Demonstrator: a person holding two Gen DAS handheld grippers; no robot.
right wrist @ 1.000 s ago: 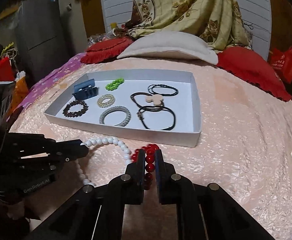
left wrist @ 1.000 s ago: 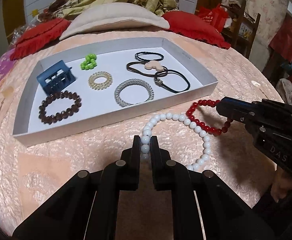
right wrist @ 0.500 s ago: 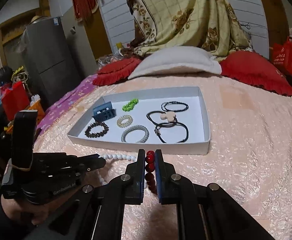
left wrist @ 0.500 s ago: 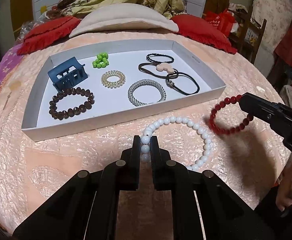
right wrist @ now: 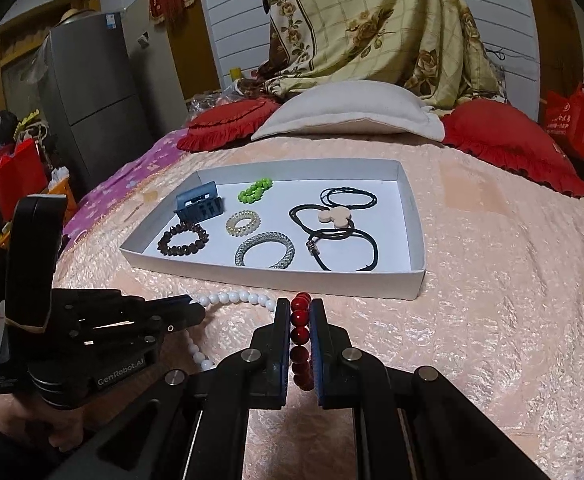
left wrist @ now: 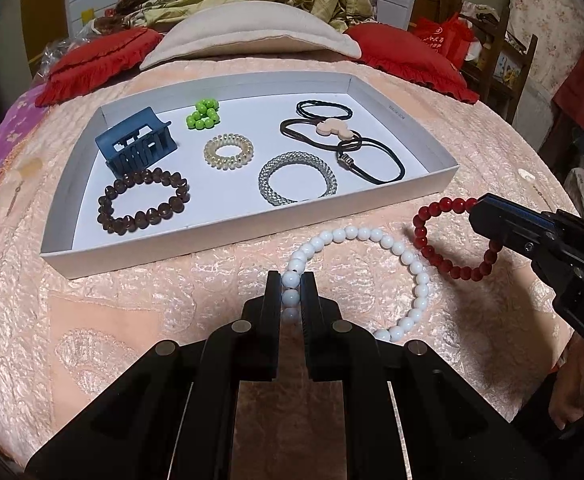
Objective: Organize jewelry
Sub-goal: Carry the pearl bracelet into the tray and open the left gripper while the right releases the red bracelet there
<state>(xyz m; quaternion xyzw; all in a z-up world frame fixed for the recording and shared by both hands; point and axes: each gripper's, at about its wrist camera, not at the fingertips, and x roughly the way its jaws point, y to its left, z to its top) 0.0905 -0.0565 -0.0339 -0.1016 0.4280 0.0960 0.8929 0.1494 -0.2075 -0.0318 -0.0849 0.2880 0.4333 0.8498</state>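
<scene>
The white bead bracelet [left wrist: 371,264] and the red bead bracelet [left wrist: 451,240], each pinched by a few beads in the left gripper [left wrist: 291,292] and right gripper [right wrist: 300,332], hang near the tray [left wrist: 252,236], so round beads may slip out or snag its near wall.

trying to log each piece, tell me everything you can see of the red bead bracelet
The red bead bracelet is a closed loop of round, glossy, dark red beads, like glass or polished stone. The right gripper is shut on one section, beads stacked between its fingers. The rest of the loop hangs open beside the white bead string, just outside the near wall of the white tray, above the peach bedspread. Whether its lower beads touch the bedspread is unclear.
</scene>
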